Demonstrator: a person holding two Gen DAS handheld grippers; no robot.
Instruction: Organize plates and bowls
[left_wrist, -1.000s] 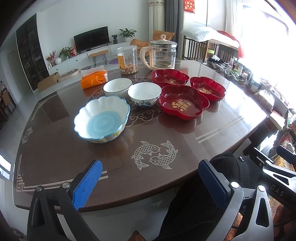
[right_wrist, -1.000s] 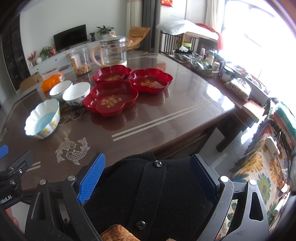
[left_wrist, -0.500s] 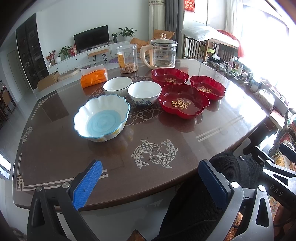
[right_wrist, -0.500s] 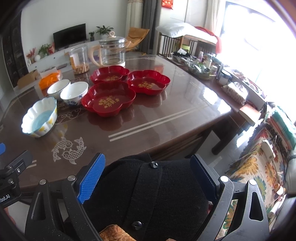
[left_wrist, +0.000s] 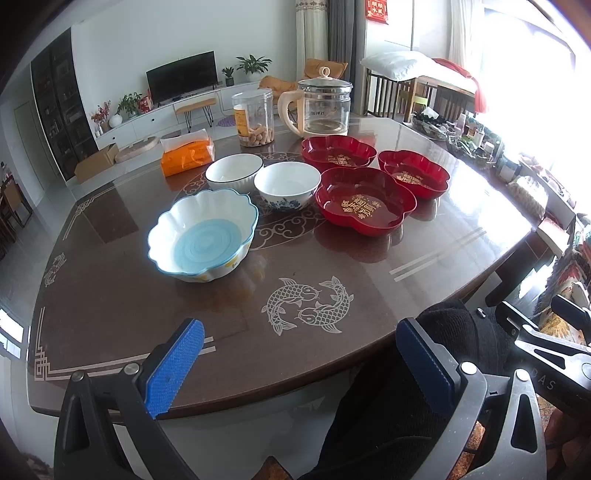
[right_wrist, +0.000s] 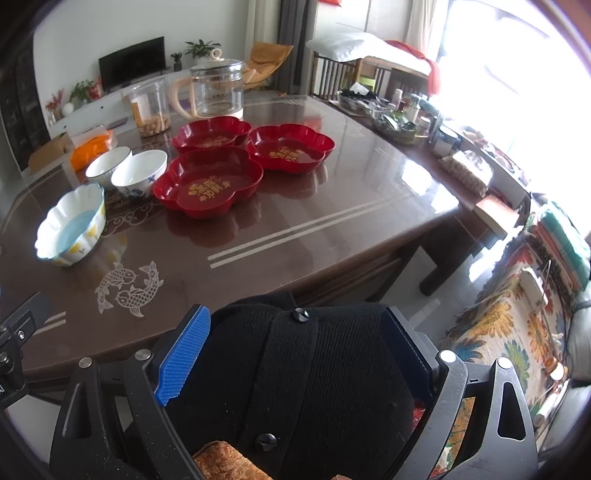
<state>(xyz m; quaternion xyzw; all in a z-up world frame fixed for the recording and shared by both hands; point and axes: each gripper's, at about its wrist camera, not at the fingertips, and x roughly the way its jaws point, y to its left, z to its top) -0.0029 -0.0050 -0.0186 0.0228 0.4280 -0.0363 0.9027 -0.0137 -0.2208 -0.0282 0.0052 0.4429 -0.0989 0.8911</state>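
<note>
On the brown table (left_wrist: 424, 251) stand three red flower-shaped plates: a near one (left_wrist: 365, 206), a right one (left_wrist: 413, 173) and a far one (left_wrist: 338, 151). Left of them are a scalloped blue-bottomed bowl (left_wrist: 203, 240), a white bowl with blue flowers (left_wrist: 287, 184) and a dark-rimmed white bowl (left_wrist: 233, 172). The same dishes show in the right wrist view, with the near red plate (right_wrist: 208, 184) and scalloped bowl (right_wrist: 72, 229). My left gripper (left_wrist: 299, 354) is open and empty at the table's near edge. My right gripper (right_wrist: 295, 350) is open and empty, off the table over a black garment.
A glass kettle (left_wrist: 325, 107), a clear jar of snacks (left_wrist: 254, 118) and an orange tissue pack (left_wrist: 187, 155) stand at the table's far side. Clutter lines the right edge (right_wrist: 399, 118). A patterned sofa (right_wrist: 517, 314) is to the right. A black garment (right_wrist: 314, 369) lies under the grippers.
The right wrist view has shifted slightly, so the dishes sit a little further left in it. The left gripper has barely moved. Both grippers stay open.
</note>
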